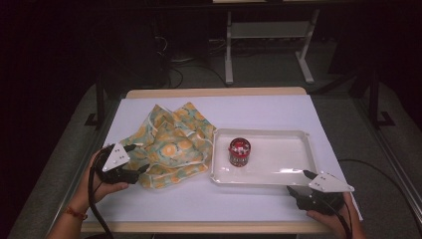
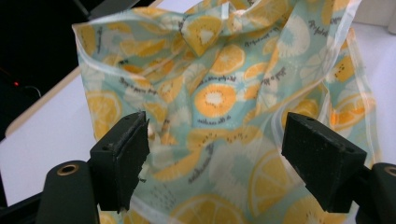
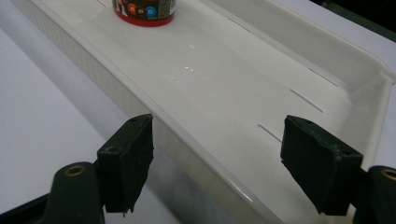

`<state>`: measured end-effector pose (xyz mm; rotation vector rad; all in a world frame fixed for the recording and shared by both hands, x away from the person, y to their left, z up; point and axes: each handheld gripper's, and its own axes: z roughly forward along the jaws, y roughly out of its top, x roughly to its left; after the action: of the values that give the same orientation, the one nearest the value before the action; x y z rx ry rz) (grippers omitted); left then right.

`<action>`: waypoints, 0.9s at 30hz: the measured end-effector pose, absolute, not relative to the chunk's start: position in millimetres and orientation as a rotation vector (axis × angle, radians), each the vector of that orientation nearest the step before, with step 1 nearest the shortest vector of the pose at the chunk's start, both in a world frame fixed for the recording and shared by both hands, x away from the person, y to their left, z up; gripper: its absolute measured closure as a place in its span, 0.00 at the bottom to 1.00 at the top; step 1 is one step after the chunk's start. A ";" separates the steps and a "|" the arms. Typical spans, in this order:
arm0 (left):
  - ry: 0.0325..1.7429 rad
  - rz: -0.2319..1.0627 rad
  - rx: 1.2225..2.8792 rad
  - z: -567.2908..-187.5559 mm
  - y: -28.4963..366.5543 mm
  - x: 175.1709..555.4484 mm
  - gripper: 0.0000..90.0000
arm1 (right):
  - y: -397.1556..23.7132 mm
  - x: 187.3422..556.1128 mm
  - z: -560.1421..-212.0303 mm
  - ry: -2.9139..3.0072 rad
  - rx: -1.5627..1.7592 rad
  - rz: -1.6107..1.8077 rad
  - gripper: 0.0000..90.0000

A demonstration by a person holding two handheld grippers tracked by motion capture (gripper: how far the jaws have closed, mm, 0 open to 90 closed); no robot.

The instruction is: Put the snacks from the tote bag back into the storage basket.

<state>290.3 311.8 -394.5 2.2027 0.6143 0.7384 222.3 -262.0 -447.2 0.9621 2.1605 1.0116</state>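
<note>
Thin printed cloth (image 2: 219,98) at centre frame — soft, creased, faintly sheer; the white plastic tray (image 3: 327,60) gleams glossy and smooth; the table (image 1: 259,107) cover looks matt — paper-like.

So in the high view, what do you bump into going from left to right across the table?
Left gripper → fruit-print cloth bag → red can in the white tray → right gripper.
</note>
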 end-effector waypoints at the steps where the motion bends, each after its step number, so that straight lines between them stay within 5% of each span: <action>1: 0.613 0.742 2.204 -396.1 313.3 289.8 0.25 | -262.1 222.3 -447.2 2.160 0.963 1.013 0.28; 27: 0.773 0.648 2.113 -427.2 349.2 276.6 0.25 | -261.9 222.8 -446.6 2.153 0.958 1.012 0.28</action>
<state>276.6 349.2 -427.2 2.1133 0.7727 0.6476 222.8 -261.9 -446.6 0.9584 2.1533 1.0116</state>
